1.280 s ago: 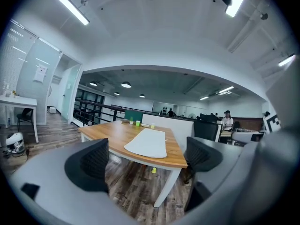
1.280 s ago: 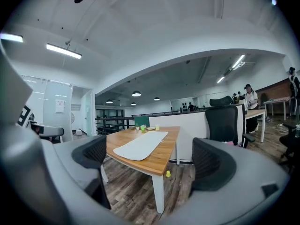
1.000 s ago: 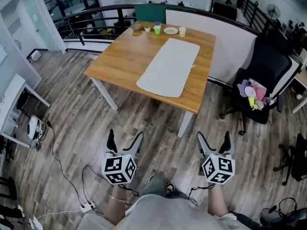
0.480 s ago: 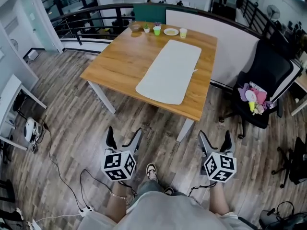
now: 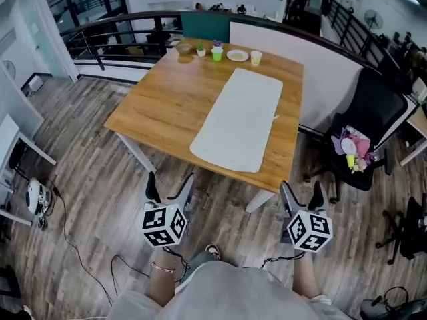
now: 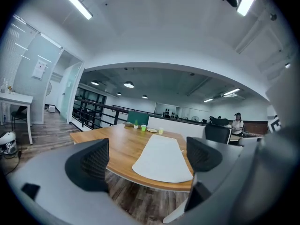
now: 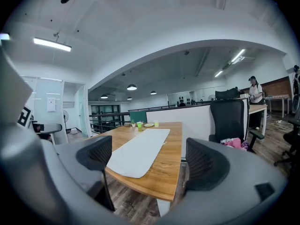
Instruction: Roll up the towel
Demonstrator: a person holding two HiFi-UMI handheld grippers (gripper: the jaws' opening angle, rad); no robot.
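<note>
A long white towel lies flat along the right half of a wooden table; it also shows as the towel and the towel in the two gripper views. My left gripper hangs over the floor just short of the table's near edge, open and empty. My right gripper is level with it near the table's front right corner, open with nothing between its jaws, which have just been closing slightly.
Cups, a plate and a bowl stand at the table's far end. A black office chair with pink things on its seat is to the right. A white partition runs behind the table. Cables trail on the wooden floor at left.
Both grippers and the person have come closer to the table; the towel and table now sit nearer and larger in the head view. The towel has not moved.
</note>
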